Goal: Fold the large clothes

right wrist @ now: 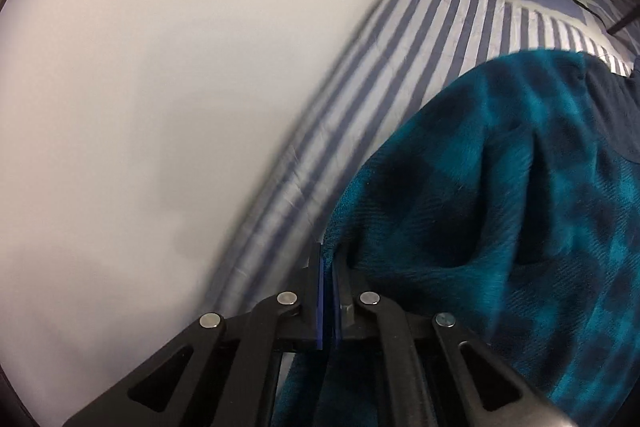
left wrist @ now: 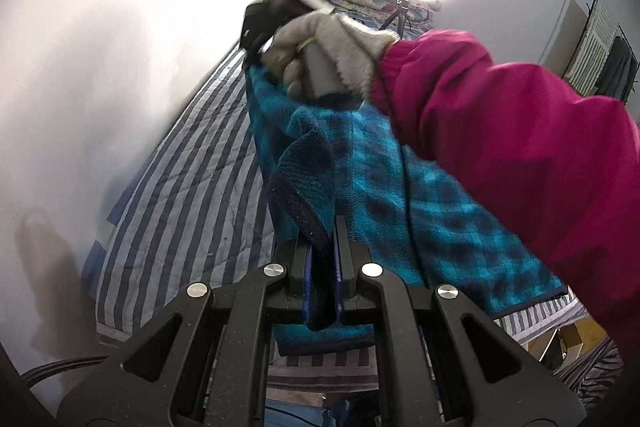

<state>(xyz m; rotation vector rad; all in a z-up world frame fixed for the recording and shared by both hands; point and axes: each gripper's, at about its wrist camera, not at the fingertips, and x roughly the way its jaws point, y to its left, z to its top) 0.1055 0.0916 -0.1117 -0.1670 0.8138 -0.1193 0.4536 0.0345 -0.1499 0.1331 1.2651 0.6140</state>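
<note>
Hanging above the striped bed [left wrist: 168, 187], the teal checked fleece garment [left wrist: 360, 163] stretches between both grippers. The left gripper [left wrist: 322, 227] has its jaws clamped on a dark-trimmed edge, while the right gripper [right wrist: 328, 259], held by a gloved hand [left wrist: 332, 55] in a magenta sleeve [left wrist: 520, 131], has its jaws pinched tight on another fleece edge.

Teal-black plaid fleece garment [right wrist: 500, 211] — lifted, draped
</note>
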